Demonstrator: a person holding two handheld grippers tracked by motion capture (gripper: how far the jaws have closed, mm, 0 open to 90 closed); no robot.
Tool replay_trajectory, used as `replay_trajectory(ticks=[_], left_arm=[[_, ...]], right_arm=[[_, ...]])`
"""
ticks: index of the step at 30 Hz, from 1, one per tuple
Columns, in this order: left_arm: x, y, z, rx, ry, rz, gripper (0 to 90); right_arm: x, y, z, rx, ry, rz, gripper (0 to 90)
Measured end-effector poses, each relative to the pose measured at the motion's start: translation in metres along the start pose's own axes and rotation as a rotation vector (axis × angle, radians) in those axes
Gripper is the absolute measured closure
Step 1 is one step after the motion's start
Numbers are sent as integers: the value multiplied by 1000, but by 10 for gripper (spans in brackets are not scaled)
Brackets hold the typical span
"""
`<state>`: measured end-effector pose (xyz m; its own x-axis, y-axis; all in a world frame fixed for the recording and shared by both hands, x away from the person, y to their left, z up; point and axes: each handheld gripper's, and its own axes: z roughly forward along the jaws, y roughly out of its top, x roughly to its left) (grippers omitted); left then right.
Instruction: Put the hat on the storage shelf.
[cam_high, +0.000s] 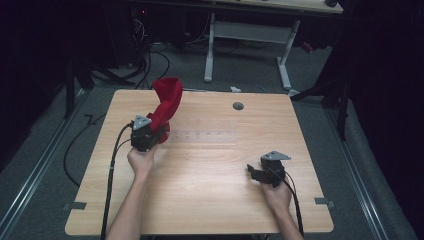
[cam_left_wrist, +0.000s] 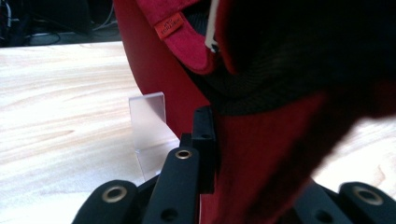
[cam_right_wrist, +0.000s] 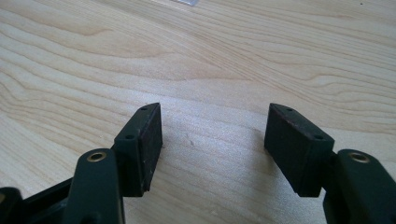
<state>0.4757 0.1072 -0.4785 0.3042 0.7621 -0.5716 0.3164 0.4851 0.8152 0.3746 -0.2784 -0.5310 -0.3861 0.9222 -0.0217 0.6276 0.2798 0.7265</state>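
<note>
**The count at the table: ones and twos**

One wooden table (cam_high: 210, 195) in play. Two hand-held grippers are out there: the left gripper (cam_high: 150, 131) and the right gripper (cam_high: 260, 172), each with two black jaws and one cable. Two hands drive them. One red cloth (cam_high: 167, 100) is up, carrying one small orange label (cam_left_wrist: 169, 25). One clear ruler (cam_high: 205, 136) lies mid-table. One grey round cap (cam_high: 238, 106) sits near the far edge.
</note>
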Motion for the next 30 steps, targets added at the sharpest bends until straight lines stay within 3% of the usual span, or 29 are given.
replay_trajectory(ticks=[6,15,18,30], left_arm=[[2,-1,-5,15,11,-3,737],[-1,-2,-10,64,33,18,409],[-2,-3,-13,63,42,37,371],[-5,1,-35,44,30,40,332]], right_arm=[[0,0,0,0,0,0,372],[0,0,0,0,0,-1,372],[0,0,0,0,0,0,372],[0,0,0,0,0,0,371]])
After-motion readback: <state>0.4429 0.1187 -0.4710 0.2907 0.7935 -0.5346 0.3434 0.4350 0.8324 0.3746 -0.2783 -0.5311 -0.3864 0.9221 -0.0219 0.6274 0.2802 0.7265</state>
